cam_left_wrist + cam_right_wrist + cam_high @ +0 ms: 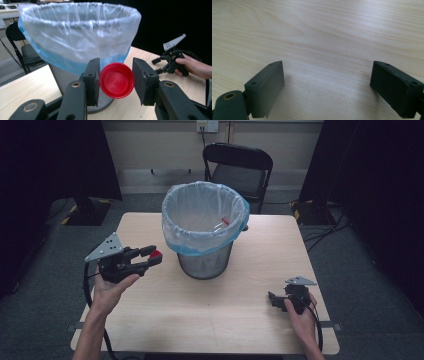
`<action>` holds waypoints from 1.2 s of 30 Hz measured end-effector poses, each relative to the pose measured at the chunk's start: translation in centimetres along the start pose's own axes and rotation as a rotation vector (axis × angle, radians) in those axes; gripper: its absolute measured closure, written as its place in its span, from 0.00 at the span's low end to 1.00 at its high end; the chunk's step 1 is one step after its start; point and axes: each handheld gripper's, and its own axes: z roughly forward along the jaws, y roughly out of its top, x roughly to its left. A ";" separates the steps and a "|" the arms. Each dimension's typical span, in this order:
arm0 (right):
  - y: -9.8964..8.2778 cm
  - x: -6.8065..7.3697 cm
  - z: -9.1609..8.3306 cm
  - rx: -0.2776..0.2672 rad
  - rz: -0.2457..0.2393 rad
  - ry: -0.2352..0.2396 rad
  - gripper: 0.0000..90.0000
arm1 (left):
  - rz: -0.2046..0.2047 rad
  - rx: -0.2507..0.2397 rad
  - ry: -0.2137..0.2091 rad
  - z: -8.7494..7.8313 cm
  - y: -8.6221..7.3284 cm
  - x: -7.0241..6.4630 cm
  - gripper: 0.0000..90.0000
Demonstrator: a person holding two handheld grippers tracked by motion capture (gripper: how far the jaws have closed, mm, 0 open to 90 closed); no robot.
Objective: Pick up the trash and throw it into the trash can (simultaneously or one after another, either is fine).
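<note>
**Over the desk: red cap in the left gripper, right one sitting wide**

Over on the left side of the pale wooden desk [150, 320], the left gripper [151, 256] is held up off the surface in the person's left hand [112, 287], grey three-cornered plate on top, pointing toward the bin. Its jaws are clamped on a round red plastic bottle cap [117, 80], pinched at its two edges, and in the left gripper view you're looking straight into the hollow inside of the cap. It sits just short of the bin's side, below the rim, not over the opening.

Middle of the desk, toward the far edge, there's a grey metal mesh wastebasket [205, 262] lined with a clear plastic bag that has a blue hem [205, 220] folded down over the rim. Something small and red [225, 221] shows inside the bag near the far side, too small to say what it is.

Behind the desk stands a black folding chair [239, 170].

Over on the right, near the front corner, the right gripper [272, 299] is low at the desk in the person's right hand [300, 317]. Its jaws are spread wide apart with nothing between them, just bare wood grain in the right gripper view.
</note>
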 end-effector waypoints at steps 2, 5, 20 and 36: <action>0.0 0.0 0.0 0.000 0.000 0.000 0.12 | 0.008 -0.002 0.001 0.1 0.4 0.0 0.66; 0.0 0.0 0.0 0.000 0.000 0.000 0.12 | 0.010 -0.016 -0.006 0.2 1.2 -0.2 0.66; 0.0 0.0 0.0 0.000 0.000 0.000 0.12 | 0.041 -0.050 -0.007 0.6 4.9 -0.4 0.66; 0.0 0.0 0.0 0.000 0.000 0.000 0.12 | 0.053 -0.107 -0.014 1.2 7.5 0.4 0.66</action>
